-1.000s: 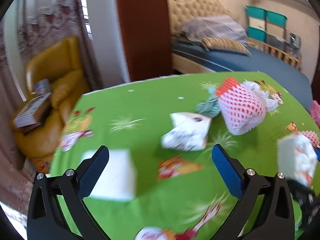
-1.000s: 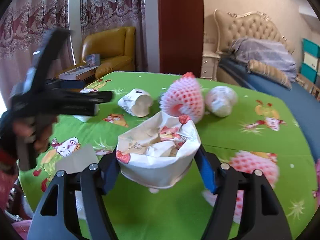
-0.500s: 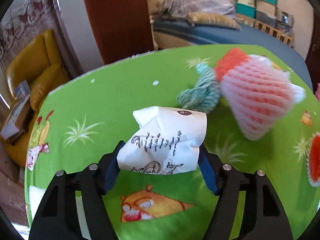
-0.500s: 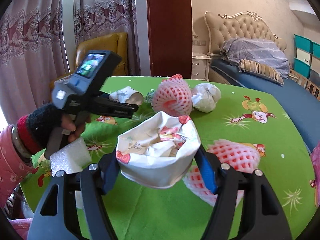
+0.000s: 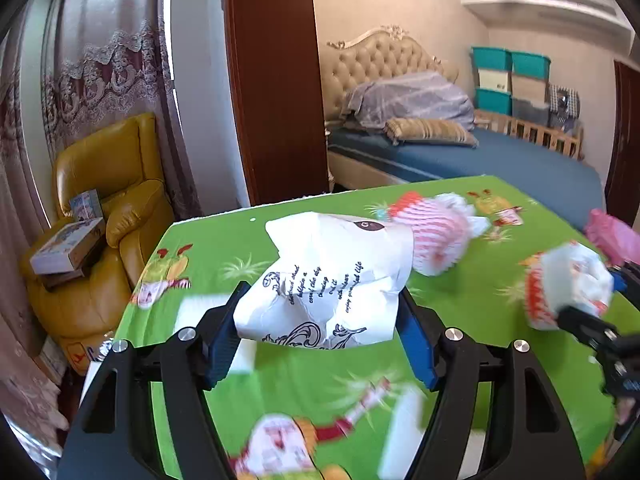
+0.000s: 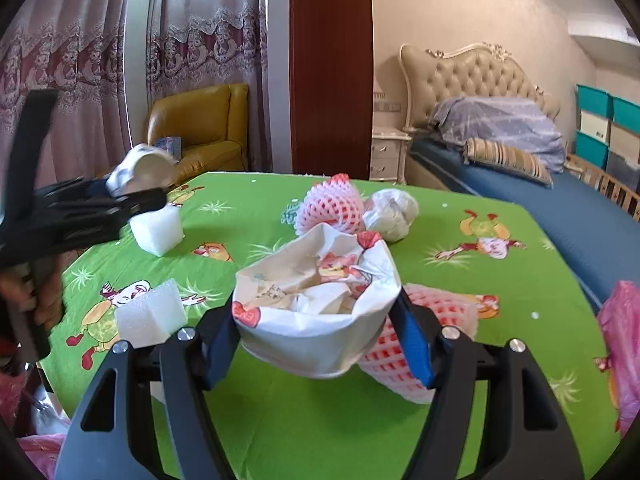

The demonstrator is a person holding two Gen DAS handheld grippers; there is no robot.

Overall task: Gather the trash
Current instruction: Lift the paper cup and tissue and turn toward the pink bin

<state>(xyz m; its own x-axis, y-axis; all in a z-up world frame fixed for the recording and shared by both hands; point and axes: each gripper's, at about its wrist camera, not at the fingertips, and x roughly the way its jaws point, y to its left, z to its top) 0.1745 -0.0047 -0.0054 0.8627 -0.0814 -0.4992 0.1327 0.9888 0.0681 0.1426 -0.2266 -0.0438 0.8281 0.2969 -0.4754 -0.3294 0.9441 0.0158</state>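
My left gripper [image 5: 320,336] is shut on a crushed white paper cup [image 5: 328,280] with dark script, held above the green tablecloth [image 5: 280,384]. From the right wrist view it shows at far left [image 6: 136,196], lifted off the table. My right gripper [image 6: 320,340] is shut on a crumpled white cartoon-print paper bowl [image 6: 316,312] with paper scraps in it; it also shows at the right of the left wrist view [image 5: 568,284]. Pink foam fruit nets lie on the table [image 6: 332,208] [image 6: 432,320], with a white paper ball [image 6: 392,212] beside the far one.
Two white foam blocks [image 6: 158,230] [image 6: 150,314] lie on the table's left part. A pink bag [image 6: 624,344] sits at the right edge. A yellow armchair [image 5: 104,208] stands left of the table, a bed [image 5: 480,152] behind it.
My left gripper closed on the paper cup and has lifted it off the table, pulling back. My right gripper kept hold of the paper bowl and stayed about level.
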